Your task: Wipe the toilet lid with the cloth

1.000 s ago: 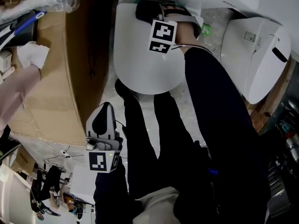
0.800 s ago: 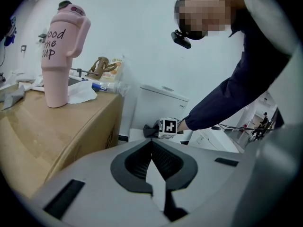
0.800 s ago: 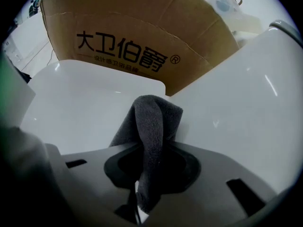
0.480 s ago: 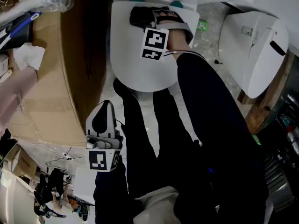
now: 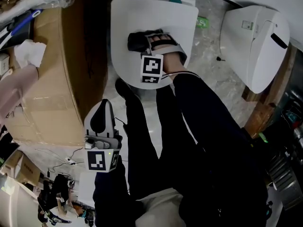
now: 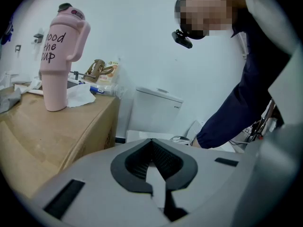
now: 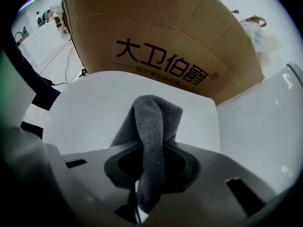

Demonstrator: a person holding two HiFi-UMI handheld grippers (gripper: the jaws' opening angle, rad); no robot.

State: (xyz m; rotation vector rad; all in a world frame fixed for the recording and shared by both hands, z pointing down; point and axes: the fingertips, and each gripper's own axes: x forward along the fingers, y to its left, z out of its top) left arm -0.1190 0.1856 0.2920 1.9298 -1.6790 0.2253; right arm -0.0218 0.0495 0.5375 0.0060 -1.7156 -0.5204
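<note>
A person stood over a closed white plastic toilet lid (image 5: 163,18), a two-jaw tool in each hand. The right gripper (image 5: 149,42) was clenched on a dark grey fleecy cloth (image 7: 154,126), whose folded end stuck out past the jaws and was pressed down on the left-middle of the lid. The left gripper (image 5: 100,119) hung nearer the person, beside the legs and well apart from the toilet, jaws drawn together on nothing. A large brown cardboard box (image 5: 52,89) stood just left of the toilet.

Wiping looked to be under way, since cloth and lid were touching. The lid showed plain white all over, with no streaks or marks, so it could not be told how much was wiped; the far edge and right side probably remained.
</note>
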